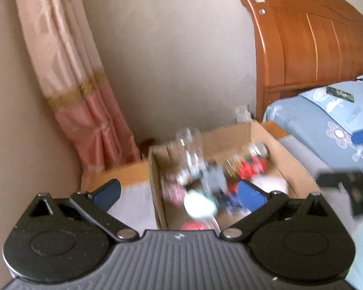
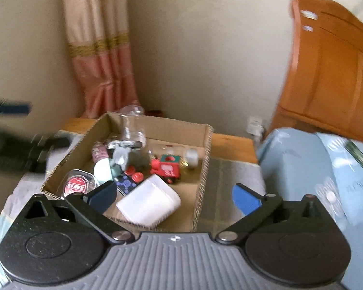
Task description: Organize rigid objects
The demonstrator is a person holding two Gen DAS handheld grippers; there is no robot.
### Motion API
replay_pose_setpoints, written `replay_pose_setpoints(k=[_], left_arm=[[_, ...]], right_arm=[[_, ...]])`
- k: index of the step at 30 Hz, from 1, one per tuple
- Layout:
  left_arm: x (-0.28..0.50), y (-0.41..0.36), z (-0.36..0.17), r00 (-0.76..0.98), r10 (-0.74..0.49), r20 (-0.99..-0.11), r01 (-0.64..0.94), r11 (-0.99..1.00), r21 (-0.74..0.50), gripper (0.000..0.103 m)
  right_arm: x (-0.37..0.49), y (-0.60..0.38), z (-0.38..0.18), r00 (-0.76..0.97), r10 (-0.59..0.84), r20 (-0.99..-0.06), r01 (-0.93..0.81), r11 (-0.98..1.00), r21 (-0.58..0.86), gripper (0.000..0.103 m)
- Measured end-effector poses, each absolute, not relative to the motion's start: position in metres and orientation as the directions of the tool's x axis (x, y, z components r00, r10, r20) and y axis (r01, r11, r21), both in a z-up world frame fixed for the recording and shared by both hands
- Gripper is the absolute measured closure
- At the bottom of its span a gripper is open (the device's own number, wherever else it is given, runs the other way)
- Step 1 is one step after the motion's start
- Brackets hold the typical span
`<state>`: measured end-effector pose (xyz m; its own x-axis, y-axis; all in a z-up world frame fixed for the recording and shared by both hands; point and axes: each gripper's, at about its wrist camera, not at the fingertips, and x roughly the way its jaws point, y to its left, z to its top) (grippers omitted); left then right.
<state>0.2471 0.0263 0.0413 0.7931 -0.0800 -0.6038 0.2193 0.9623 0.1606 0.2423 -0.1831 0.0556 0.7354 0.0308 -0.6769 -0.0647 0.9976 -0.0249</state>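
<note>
Nearest my right lens, the right hand-held gripper point(image 2: 174, 197) is spread wide and carrying nothing, and the left hand-held gripper point(image 1: 179, 192) is likewise released and empty. Both hang above the near end of a cardboard box point(image 2: 204, 169) holding the jumbled rigid objects: a white plastic container point(image 2: 148, 199) just ahead of my right fingers, a red toy train point(image 2: 167, 168) beyond it, a clear glass jar point(image 2: 130, 130) at the far end. My worry is the blur in the left view; descending blind, I judge I could clip the box wall or topple the jar
</note>
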Motion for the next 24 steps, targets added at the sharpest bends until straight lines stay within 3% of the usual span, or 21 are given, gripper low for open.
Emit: replay_pose_setpoints(k=[7,13,24], left_arm=[[0.185,0.027,0.023,0.748,-0.044,-0.662,0.099,0.994,0.047,0.001],[0.156,0.028,0.016,0.718,-0.004,-0.696,0.052,0.997,0.048,0.001],[0.132,0.029,0.028,0.741,0.048,-0.670,0.000,0.997,0.071,0.001]], right_arm=[[0.196,-0.175,0.035,0.697,-0.026,-0.717,0.041,0.999,0.004,0.000],[0.166,-0.173,0.021,0.673,-0.004,-0.740,0.058,0.997,0.047,0.000],[0.145,-0.167,0.030,0.694,-0.006,-0.720,0.039,0.999,0.030,0.000]])
